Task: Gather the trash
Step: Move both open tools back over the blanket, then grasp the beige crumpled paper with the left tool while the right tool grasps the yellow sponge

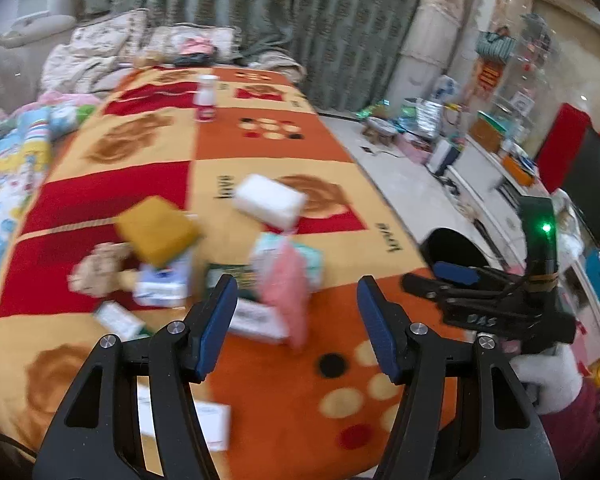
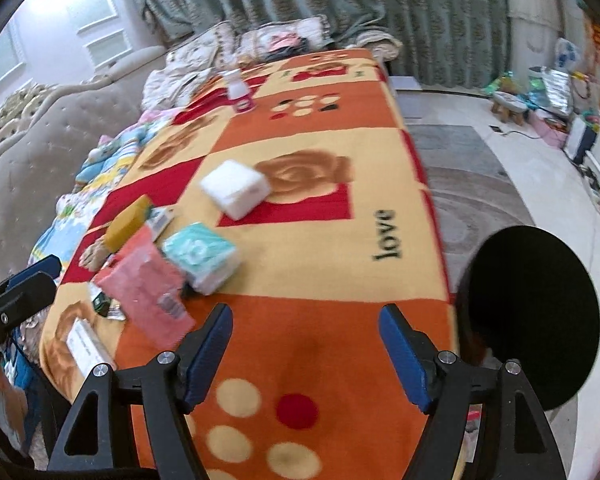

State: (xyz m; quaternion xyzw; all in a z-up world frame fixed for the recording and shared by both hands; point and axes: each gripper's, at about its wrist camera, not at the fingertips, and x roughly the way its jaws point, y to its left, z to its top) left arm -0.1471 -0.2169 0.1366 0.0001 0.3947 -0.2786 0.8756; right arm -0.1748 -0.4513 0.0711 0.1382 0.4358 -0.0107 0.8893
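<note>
**Both grippers empty above the scattered trash**

The step in hand was judged to be an approach to the next piece, with nothing yet gripped. The left gripper (image 1: 298, 326) was seen with its jaws moderately wide and empty. The right gripper (image 2: 306, 354) was likewise moderately wide, nothing between its blue pads. Both were held over a plush blanket (image 2: 340, 280) patterned in orange, red and cream, spread on a bed.

The trash lay clustered on the blanket ahead of the left gripper: a soft pink plastic pouch (image 1: 286, 296), a teal tissue pack (image 2: 200, 258), a yellow box (image 1: 156, 228), a white foam-like block (image 2: 236, 188) and several flat cartons, blurred. A round black bin (image 2: 536, 320) stood at the bed's edge. The next move was judged to call for lowering onto one piece, probably the limp pouch.
</note>
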